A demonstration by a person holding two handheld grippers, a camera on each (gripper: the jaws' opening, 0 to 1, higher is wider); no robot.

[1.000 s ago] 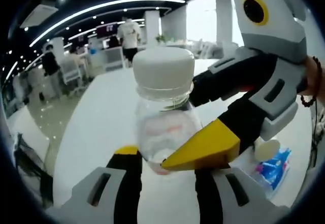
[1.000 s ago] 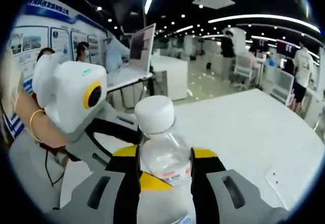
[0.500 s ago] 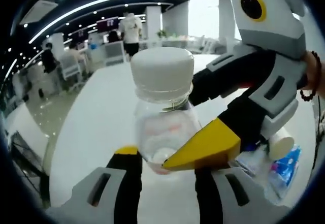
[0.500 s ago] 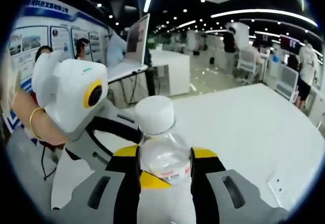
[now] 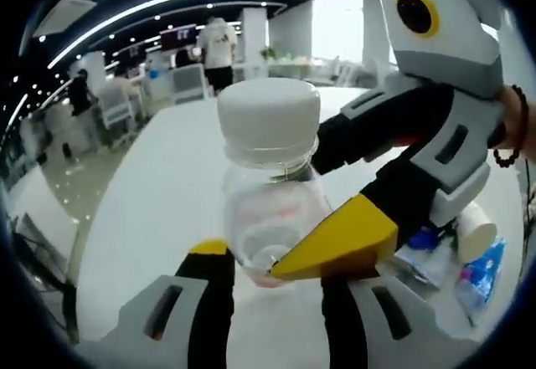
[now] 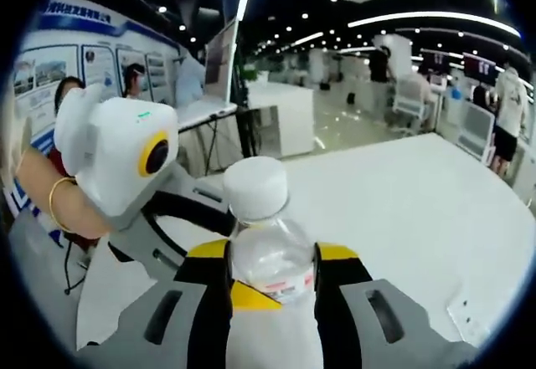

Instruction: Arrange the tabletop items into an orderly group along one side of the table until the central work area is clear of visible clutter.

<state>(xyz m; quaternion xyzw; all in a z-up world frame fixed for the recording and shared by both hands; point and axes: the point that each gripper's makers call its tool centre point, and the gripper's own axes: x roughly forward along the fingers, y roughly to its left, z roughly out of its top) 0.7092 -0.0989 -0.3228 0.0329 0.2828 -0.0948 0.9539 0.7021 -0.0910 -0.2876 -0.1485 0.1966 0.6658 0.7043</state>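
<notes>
**A:** Not much has changed since a second ago: both tongs are still clamped on the same bottle, and only the stuff at the right edge of the left gripper view has slid around, which looks like camera drift to me.

**B:** Which tongs hold what, exactly?

**A:** In the right gripper view, the right tongs have their yellow-tipped jaws pressed against either side of the clear bottle, just under its white cap. In the left gripper view, the left tongs are closed on the same bottle from the other side, and the cap sits high in the middle. So the bottle is held upright between the two, up off the counter.

**B:** Can you see each gripper from the other one?

**A:** Yep. The right one comes in from the right in the left gripper view, with one yellow tip lying across the bottle's lower part. The left one comes in from the left in the right gripper view, with a hand wearing a gold bangle behind it.

**B:** Anything else around?

**A:** A white counter underneath. At its right edge there's a blue packet and a small white cylinder right next to it. Can't tell what that one is.
</notes>
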